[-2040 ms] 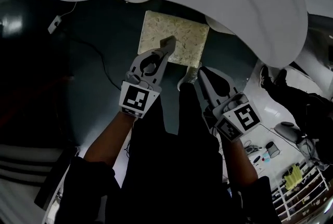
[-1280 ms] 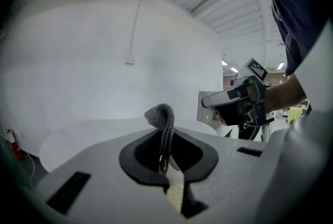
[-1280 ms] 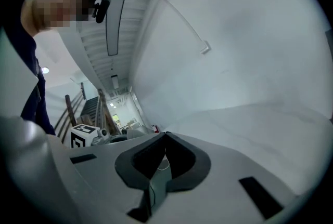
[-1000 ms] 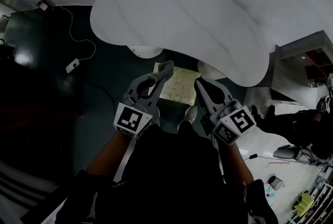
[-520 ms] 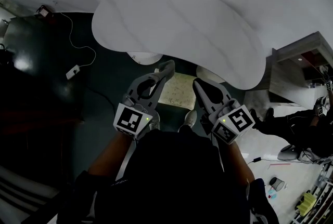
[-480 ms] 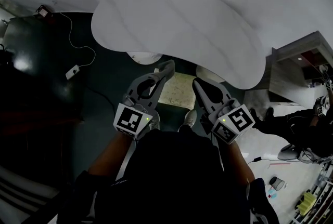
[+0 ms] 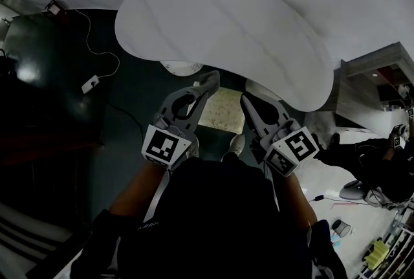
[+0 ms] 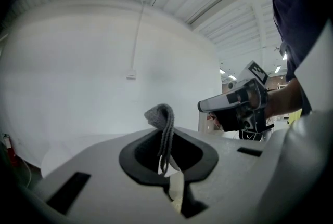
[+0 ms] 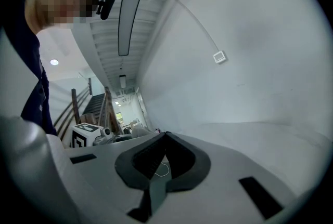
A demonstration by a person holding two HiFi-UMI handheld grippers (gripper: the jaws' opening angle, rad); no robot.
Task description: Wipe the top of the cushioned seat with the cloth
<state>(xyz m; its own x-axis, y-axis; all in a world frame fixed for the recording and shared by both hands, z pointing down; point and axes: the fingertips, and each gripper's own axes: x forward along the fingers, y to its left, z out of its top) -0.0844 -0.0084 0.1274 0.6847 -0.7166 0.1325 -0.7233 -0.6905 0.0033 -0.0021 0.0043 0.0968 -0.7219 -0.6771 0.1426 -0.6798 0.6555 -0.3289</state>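
**Left claw and cloth.** My left claw has its jaws clamped on the grey cloth. A fold of the cloth stands up above the jaw tips, in front of a pale wall.

**Right claw.** My right claw has its jaws together with nothing between them.

**Cushioned seat.** In the head view the speckled cushioned seat shows between my two claws. It stands on the dark floor by the near edge of the white table.
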